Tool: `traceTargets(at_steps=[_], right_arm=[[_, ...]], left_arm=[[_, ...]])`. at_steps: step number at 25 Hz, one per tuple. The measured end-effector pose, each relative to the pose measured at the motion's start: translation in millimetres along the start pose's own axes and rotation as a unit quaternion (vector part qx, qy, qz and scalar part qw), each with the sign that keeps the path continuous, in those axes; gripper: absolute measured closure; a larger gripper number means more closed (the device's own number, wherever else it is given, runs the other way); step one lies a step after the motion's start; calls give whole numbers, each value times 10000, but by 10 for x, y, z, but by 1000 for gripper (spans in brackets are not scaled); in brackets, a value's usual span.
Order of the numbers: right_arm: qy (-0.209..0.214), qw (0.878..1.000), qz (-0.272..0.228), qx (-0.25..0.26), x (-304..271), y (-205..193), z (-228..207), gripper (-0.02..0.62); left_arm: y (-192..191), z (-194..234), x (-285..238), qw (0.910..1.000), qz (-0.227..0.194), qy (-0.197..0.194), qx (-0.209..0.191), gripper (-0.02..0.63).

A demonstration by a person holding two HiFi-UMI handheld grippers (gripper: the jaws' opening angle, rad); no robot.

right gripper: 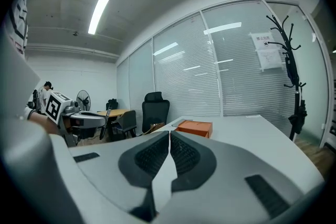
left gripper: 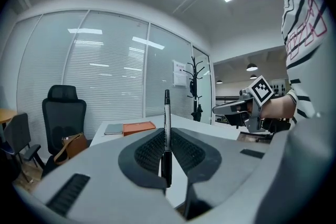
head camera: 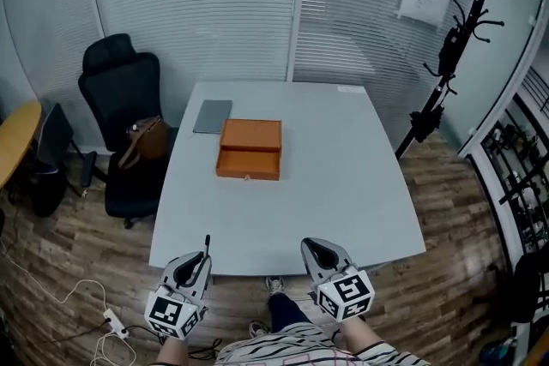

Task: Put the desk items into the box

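An orange box [head camera: 250,149] lies open near the middle of the white table [head camera: 343,184], with a grey notebook [head camera: 212,117] at its far left. My left gripper [head camera: 204,258] hangs off the table's near edge, shut on a black pen [head camera: 207,245] that stands upright between the pads. In the left gripper view the pen [left gripper: 167,134] rises out of the closed jaws of the left gripper [left gripper: 167,139], and the box [left gripper: 138,127] is far ahead. My right gripper [head camera: 310,247] is shut with nothing in it; its jaws meet in the right gripper view [right gripper: 169,136].
A black office chair [head camera: 124,111] with a brown bag [head camera: 144,141] stands at the table's left. A black coat stand [head camera: 450,56] is at the back right, a wooden desk [head camera: 17,137] at the far left. Glass walls with blinds close the back. Cables [head camera: 81,313] lie on the floor.
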State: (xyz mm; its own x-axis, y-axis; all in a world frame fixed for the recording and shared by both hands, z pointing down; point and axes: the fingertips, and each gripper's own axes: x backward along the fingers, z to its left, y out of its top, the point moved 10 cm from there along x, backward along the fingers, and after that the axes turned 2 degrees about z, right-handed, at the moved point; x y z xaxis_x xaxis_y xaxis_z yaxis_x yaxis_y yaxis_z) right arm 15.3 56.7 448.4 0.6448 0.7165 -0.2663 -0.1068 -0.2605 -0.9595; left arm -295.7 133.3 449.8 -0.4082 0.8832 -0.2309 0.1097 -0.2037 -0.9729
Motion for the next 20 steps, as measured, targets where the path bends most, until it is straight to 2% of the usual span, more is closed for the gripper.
traceTargets(at_steps=[12, 20], right_arm=[[-43, 9999, -112, -45, -634, 255, -533, 569], [-100, 9999, -57, -87, -1066, 331, -896, 569]], left_arm=[[303, 497, -646, 9997, 0, 200, -130, 554], [409, 857, -1265, 9994, 61, 173, -288, 554]])
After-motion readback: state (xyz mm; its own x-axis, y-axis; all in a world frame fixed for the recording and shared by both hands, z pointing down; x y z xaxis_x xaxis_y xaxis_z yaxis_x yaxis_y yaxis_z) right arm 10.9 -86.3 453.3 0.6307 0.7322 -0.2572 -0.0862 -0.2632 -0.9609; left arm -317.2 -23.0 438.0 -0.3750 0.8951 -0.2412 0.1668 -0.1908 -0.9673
